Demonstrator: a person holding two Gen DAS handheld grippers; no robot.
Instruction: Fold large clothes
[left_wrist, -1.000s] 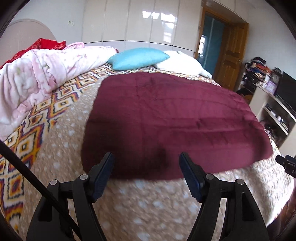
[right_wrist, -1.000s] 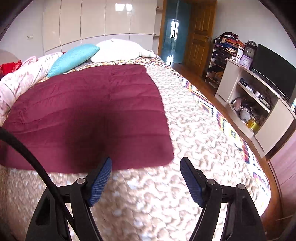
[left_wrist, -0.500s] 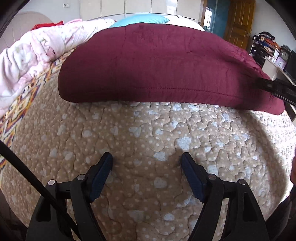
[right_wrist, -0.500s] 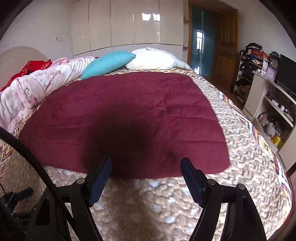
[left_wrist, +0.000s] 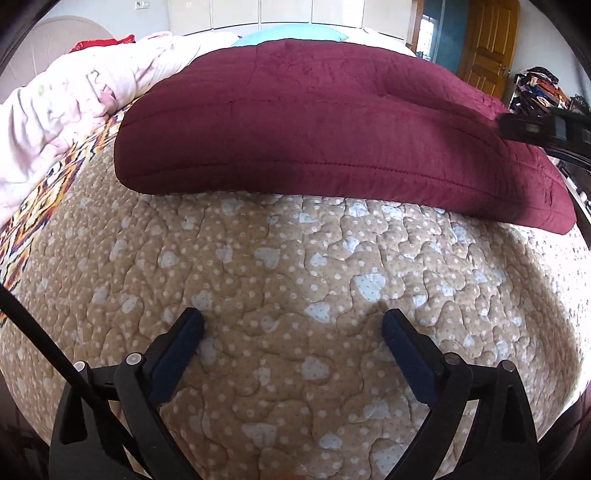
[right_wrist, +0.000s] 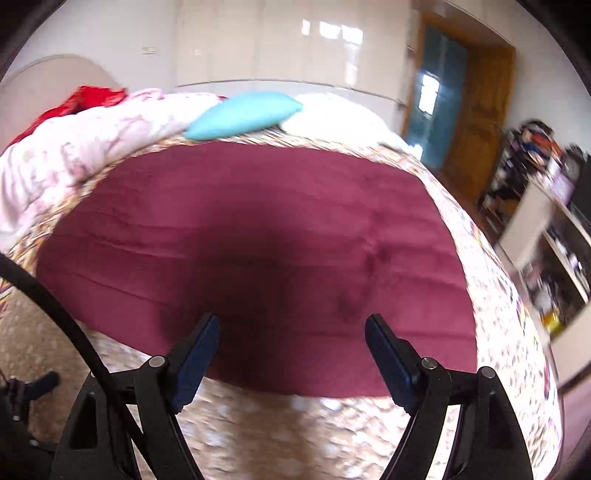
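Two grippers, both spread wide and gripping nothing.

Left gripper (left_wrist: 291, 328): fingers parted, hovering low over the tan dotted bedspread (left_wrist: 295, 280), tips apparently just off the cloth, contact uncertain. Pointing level toward the near hem of the maroon quilt (left_wrist: 332, 122), well short of it. Probably being held low and flat so that one finger can slide under the hem and the other over it.

Right gripper (right_wrist: 291, 328): fingers parted, sitting higher and tilting downward, looking onto the quilt's top face (right_wrist: 258, 236) from above the near edge. View blurring, so likely in motion. Same gripper showing at the right margin of the left camera view (left_wrist: 535, 127), above the quilt's right portion. Probably heading for a corner or hem on that side.

Maroon quilt: lying spread and apparently unfolded across the middle of the bed, padded, stitched border facing the grippers, near right corner jutting over the bedspread. Fold not yet begun, by appearance.

Surroundings, outward: pink floral duvet (left_wrist: 74, 92) bunching along the left side; turquoise pillow (right_wrist: 243, 114) and a white pillow (right_wrist: 332, 114) at the head; wooden door (right_wrist: 476, 122) and cluttered shelving (right_wrist: 546, 221) beyond on the right.
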